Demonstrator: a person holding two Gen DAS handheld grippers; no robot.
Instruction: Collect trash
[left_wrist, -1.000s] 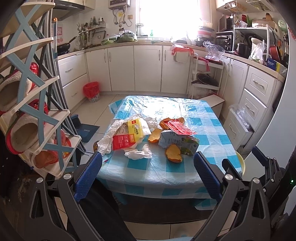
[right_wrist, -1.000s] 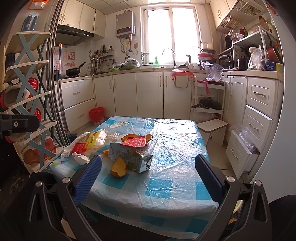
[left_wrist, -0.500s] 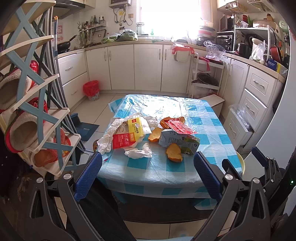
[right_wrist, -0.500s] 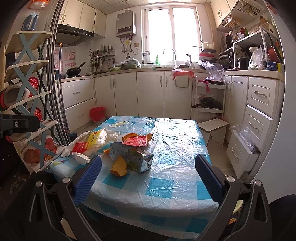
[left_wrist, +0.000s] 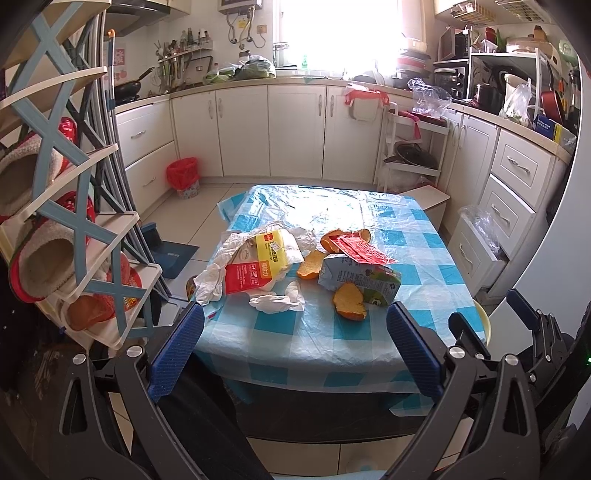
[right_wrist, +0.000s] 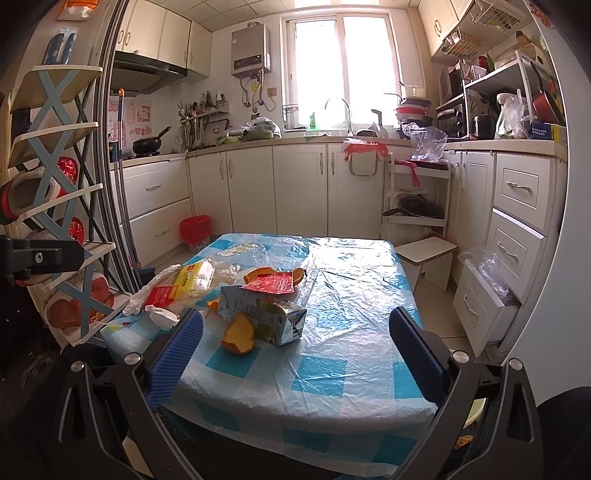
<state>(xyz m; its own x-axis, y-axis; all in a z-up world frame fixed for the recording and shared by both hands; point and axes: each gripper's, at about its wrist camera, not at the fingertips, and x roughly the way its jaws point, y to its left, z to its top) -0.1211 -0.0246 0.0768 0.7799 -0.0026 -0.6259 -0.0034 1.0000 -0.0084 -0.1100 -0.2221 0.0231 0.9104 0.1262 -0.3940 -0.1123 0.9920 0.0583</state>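
Trash lies on a low table with a blue-checked plastic cover: a crushed blue carton with a red wrapper on it, orange peels, a yellow-red package and crumpled white tissue. The carton, the peel and the package also show in the right wrist view. My left gripper is open and empty, held before the table's near edge. My right gripper is open and empty, over the table's near right part.
A shoe rack with slippers stands close on the left. A red-lined bin sits on the floor by the far cabinets. A small white stool and open drawers are at the right.
Both views have shifted only slightly; the left gripper has drifted a little nearer the table. Both grippers stay open and the trash has not moved.
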